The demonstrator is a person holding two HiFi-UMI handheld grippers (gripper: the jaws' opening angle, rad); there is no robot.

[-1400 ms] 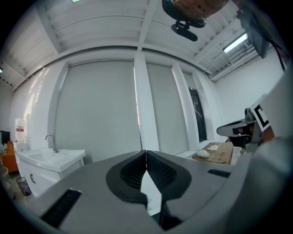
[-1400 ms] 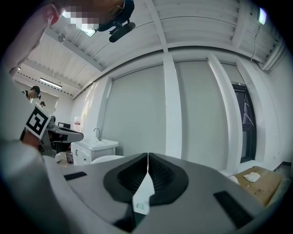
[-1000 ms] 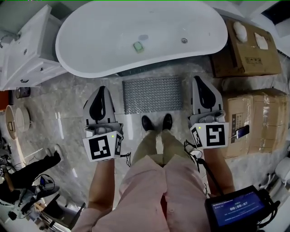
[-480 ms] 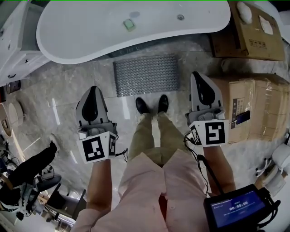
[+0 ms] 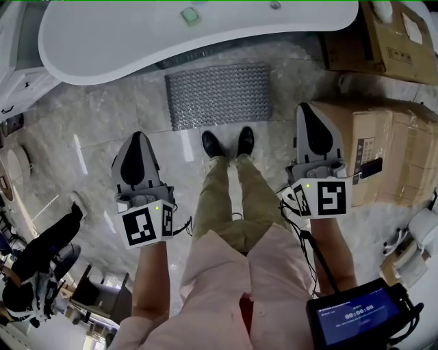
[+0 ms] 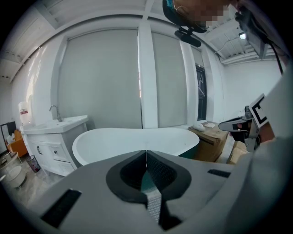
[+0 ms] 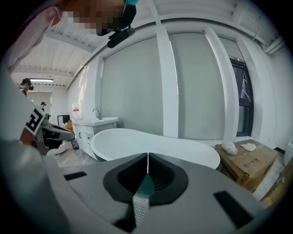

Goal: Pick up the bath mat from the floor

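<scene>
1. Looming over the scene, the white bathtub risked a knock on any reach, since the grey bath mat lay just beside its base; the tub held only a small green object.
2. The taped cardboard box crowded the right gripper; its contents were hidden.
3. The bath mat lay flat on the floor, between the tub and the person's shoes.
4. Right and left gripper were both clenched on nothing, well short of the mat; unopened, they would likely skid off it.
</scene>
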